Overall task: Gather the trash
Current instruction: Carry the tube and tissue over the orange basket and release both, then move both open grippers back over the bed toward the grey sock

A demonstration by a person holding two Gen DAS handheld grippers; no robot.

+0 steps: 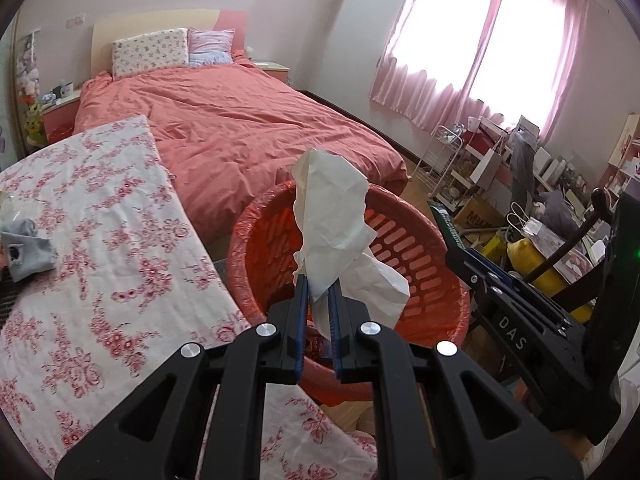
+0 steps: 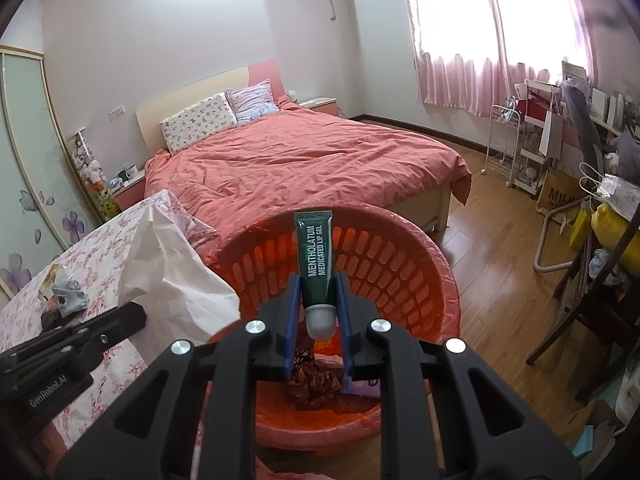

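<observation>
My left gripper (image 1: 318, 284) is shut on a crumpled white tissue (image 1: 336, 224) and holds it above the red slotted basket (image 1: 420, 264). My right gripper (image 2: 318, 280) is shut on a green lip gel tube (image 2: 316, 256), cap toward the camera, above the same basket (image 2: 400, 272). The tissue (image 2: 172, 276) and the left gripper also show at the left of the right wrist view. The right gripper (image 1: 444, 222) shows at the right of the left wrist view. A pine cone (image 2: 314, 380) and wrappers lie in the basket.
A table with a floral cloth (image 1: 100, 240) stands to the left, with a grey rag (image 1: 28, 248) and clear wrapper on it. A bed with a pink duvet (image 1: 240, 128) is behind. Cluttered shelves, bags and a chair (image 2: 580, 280) stand on the right.
</observation>
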